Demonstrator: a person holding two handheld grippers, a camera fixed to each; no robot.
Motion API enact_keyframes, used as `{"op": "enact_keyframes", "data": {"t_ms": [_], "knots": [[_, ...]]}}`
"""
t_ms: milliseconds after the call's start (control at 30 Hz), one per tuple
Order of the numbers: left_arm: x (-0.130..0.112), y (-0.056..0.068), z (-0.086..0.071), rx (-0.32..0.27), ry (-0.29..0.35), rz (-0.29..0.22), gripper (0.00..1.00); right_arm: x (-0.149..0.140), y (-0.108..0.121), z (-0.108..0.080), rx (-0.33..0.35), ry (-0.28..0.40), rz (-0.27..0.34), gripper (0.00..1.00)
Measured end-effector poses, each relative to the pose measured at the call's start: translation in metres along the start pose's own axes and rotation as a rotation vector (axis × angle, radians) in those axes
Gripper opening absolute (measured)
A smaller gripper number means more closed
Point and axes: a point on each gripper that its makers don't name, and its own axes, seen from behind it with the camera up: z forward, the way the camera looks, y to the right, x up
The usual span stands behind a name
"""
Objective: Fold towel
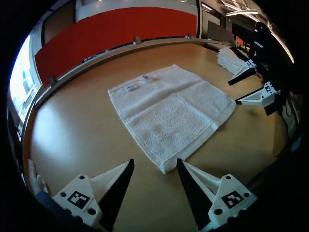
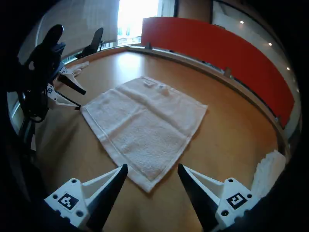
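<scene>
Towel (image 1: 170,112) lies flat, unfolded. Left gripper (image 1: 154,162) and right gripper (image 2: 152,166) gape, each at its near corner; pinching both looks next.

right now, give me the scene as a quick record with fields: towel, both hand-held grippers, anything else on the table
towel: white, spread flat, no fold made yet
table: wooden, towel near its middle
left hand-held gripper: open, pointed at the towel's nearest corner
right hand-held gripper: open, pointed at an adjacent corner
contact: neither holds the towel
stack of folded towels: white, near the table edge beyond the right hand-held gripper
red panel: upright behind the table's far edge
</scene>
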Motion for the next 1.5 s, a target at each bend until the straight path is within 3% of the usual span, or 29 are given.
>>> {"op": "enact_keyframes", "data": {"t_ms": [467, 733, 1067, 1200, 1400, 1500], "knots": [[-0.015, 0.018, 0.013, -0.06, -0.069, 0.009, 0.8, -0.018, -0.003, 0.007, 0.036, -0.053, -0.008, 0.92], [-0.016, 0.018, 0.014, -0.057, -0.081, 0.002, 0.8, -0.029, -0.006, 0.006, 0.06, -0.078, -0.005, 0.78], [-0.015, 0.02, 0.014, -0.05, -0.096, -0.002, 0.79, -0.029, -0.009, 0.008, 0.075, -0.069, 0.017, 0.71], [-0.015, 0.02, 0.014, -0.045, -0.096, -0.012, 0.77, -0.029, -0.01, 0.008, 0.077, -0.067, 0.018, 0.69], [-0.016, 0.021, 0.013, -0.041, -0.099, -0.02, 0.71, -0.029, -0.011, 0.008, 0.086, -0.068, 0.01, 0.59], [-0.015, 0.022, 0.014, -0.042, -0.101, -0.02, 0.63, -0.029, -0.012, 0.008, 0.09, -0.068, 0.007, 0.55]]}}
